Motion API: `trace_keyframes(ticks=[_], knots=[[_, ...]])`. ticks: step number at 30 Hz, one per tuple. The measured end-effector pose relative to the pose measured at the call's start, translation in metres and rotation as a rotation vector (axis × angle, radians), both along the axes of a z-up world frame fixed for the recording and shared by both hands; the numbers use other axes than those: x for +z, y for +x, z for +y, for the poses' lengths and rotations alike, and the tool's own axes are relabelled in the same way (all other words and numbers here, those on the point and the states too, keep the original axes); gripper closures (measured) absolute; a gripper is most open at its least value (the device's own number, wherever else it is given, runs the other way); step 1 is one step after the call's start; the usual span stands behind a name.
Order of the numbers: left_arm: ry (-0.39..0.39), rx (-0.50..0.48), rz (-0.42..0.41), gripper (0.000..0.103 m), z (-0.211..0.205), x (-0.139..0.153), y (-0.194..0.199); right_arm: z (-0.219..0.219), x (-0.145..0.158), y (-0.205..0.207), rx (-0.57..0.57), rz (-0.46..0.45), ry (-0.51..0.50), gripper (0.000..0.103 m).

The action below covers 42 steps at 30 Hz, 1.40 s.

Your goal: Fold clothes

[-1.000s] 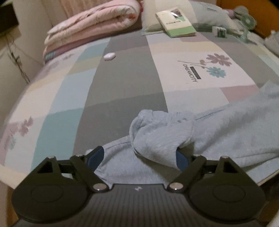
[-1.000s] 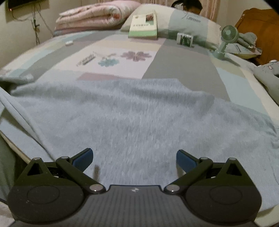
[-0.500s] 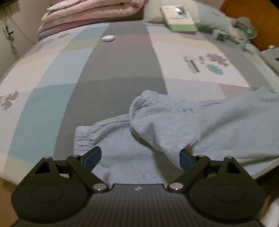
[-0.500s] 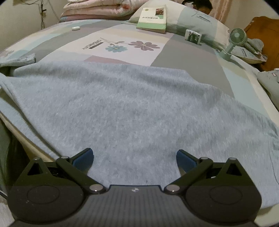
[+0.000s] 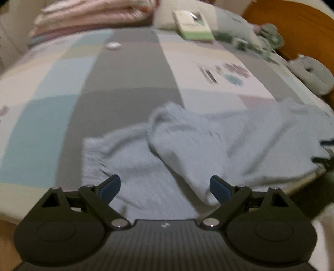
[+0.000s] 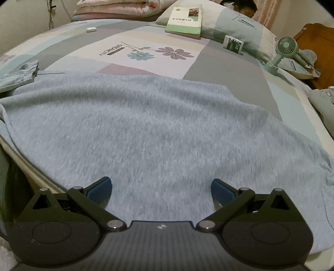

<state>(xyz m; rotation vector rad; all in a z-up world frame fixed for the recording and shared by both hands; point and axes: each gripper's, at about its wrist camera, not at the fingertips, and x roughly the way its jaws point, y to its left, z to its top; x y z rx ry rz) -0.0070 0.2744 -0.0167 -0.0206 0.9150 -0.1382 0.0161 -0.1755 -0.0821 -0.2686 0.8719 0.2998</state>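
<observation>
both tongs wide open, gripping nothing: left tongs (image 5: 165, 186) over the cuff end, right tongs (image 6: 160, 190) over the flat part. light blue garment (image 6: 146, 129) sits spread along the near edge of the bed (image 6: 225, 68). book (image 6: 184, 19) on the pillow at 12 o'clock, fan (image 6: 281, 52) at 2.
</observation>
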Motion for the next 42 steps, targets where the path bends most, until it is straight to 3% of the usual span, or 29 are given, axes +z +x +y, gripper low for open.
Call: trace_keyframes(ticks=[3, 8, 13, 19, 25, 30, 35, 39, 42], knots=[[-0.022, -0.047, -0.051, 0.011, -0.020, 0.014, 0.008, 0.007, 0.008, 0.001, 0.017, -0.016, 0.010, 0.000], [-0.033, -0.243, -0.109, 0.011, -0.099, 0.020, 0.029, 0.024, 0.009, 0.006, 0.035, -0.009, 0.005, 0.000], [-0.049, -0.378, -0.048, 0.011, -0.170, -0.006, 0.057, 0.024, 0.000, -0.005, 0.080, 0.065, 0.060, 0.000], [-0.105, -0.427, -0.001, 0.011, -0.216, -0.025, 0.080, 0.011, 0.004, -0.008, 0.052, 0.079, 0.080, 0.000], [-0.205, -0.415, 0.086, 0.011, -0.223, -0.037, 0.100, 0.009, 0.002, -0.008, 0.048, 0.071, 0.088, 0.000], [-0.206, -0.286, 0.164, 0.011, -0.211, -0.060, 0.118, 0.007, 0.002, -0.007, 0.053, 0.068, 0.097, 0.000], [-0.203, -0.161, 0.131, 0.011, -0.189, -0.058, 0.129, 0.006, 0.001, -0.008, 0.059, 0.062, 0.098, 0.000], [-0.158, -0.156, 0.087, 0.011, -0.182, -0.043, 0.133, 0.006, 0.001, -0.008, 0.059, 0.062, 0.102, 0.000], [-0.063, -0.170, 0.007, 0.018, -0.179, -0.032, 0.134, 0.003, 0.005, -0.008, 0.054, 0.060, 0.124, 0.000]])
